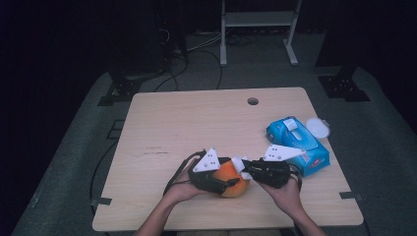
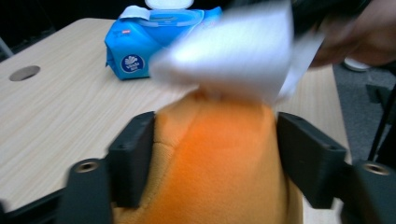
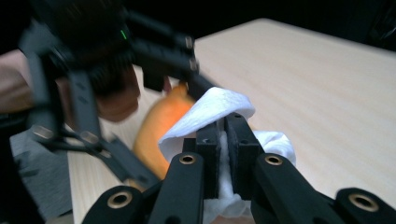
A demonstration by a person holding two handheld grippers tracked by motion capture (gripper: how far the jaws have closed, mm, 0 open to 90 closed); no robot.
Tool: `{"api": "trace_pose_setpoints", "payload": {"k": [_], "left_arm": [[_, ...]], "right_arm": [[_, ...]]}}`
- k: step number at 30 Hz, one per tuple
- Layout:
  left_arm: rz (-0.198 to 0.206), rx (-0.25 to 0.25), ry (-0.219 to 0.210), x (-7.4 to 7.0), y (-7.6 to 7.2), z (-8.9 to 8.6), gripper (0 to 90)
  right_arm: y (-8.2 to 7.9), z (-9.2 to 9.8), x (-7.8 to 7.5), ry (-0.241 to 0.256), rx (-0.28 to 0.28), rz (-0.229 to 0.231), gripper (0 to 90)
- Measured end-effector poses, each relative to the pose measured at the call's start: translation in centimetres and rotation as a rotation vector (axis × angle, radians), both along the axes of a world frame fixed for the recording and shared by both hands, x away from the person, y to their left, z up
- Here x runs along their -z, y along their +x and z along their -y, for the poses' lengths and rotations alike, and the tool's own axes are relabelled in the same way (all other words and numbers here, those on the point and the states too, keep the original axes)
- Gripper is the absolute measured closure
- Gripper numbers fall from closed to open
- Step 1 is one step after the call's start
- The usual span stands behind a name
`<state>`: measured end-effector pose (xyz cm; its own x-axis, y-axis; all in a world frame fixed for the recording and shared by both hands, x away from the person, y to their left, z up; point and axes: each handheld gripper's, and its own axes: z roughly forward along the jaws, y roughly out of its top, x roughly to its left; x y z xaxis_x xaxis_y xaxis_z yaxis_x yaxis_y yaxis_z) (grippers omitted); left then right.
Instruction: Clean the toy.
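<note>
Here, step in hand: wiping the orange plush toy [image 1: 231, 178] near the counter's [image 1: 196, 123] front edge
Left hand-held gripper [image 1: 216, 179]: clamped on the toy
Right hand-held gripper [image 3: 223, 135]: pinching a white wipe [image 3: 215, 109] against it
Next move, likely: rubbing strokes while the left holds firm
Behind: blue wipes pack [image 1: 297, 145]

The table [image 1: 196, 123] is lit dimly from above, the surroundings are left dark, and the white wipe [image 2: 233, 56] is smeared by motion blur.
</note>
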<state>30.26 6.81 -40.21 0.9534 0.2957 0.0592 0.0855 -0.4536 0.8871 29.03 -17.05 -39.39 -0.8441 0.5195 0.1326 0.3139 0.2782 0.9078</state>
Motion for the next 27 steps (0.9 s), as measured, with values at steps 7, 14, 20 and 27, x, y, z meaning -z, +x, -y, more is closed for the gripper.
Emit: {"api": "trace_pose_setpoints", "payload": {"k": [7, 14, 20, 27], "left_arm": [[-0.067, -0.017, -0.035, 0.2, 1.0, -1.6, 13.8], [-0.129, 0.061, -0.053, 0.6, 0.8, -1.4, 16.0], [-0.145, 0.03, -0.038, 1.4, 1.4, -1.5, 9.6], [-0.145, 0.028, -0.055, 3.0, 1.4, -1.0, 13.2]], "right_arm": [[0.4, 0.9, 0.4, 0.008, 0.011, -0.018, 84.1], [1.1, 1.8, 0.6, 0.001, 0.054, -0.021, 84.0], [1.7, 2.6, 0.9, 0.016, 0.076, -0.038, 83.8], [1.6, 2.4, 0.6, 0.007, 0.054, -0.03, 83.9]]}}
